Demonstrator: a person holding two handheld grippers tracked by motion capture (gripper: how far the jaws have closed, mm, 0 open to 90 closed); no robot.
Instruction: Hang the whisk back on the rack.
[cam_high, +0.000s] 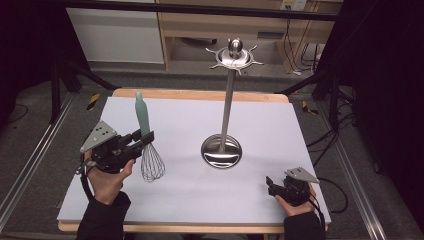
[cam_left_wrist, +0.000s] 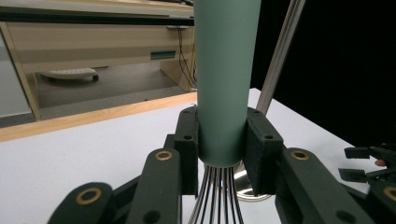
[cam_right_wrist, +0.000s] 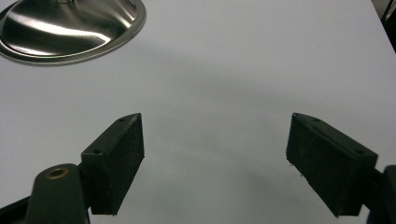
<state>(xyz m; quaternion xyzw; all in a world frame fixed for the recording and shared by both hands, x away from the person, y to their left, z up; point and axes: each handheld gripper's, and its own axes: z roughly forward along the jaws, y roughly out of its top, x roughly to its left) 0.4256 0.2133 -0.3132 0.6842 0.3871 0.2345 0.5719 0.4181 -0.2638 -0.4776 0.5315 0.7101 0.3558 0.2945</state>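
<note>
- One whisk (cam_high: 148, 150), green handle upright, pinched by the left tongs (cam_high: 142, 138) above the table (cam_high: 260, 195).
- One steel utensil stand (cam_high: 222, 150) stands mid-table.
- Right tongs (cam_high: 270, 186), spread, hold nothing.
- White table cover; wooden cabinet (cam_high: 200, 25) behind.

Whisks: one, a green-handled whisk (cam_high: 146, 140)
Utensil stands: one, a steel utensil stand (cam_high: 225, 125)
Tongs: two, the left tongs (cam_high: 142, 138) and the right tongs (cam_high: 270, 185)
Hands: two
Tables: one table (cam_high: 180, 200), white-topped
</note>
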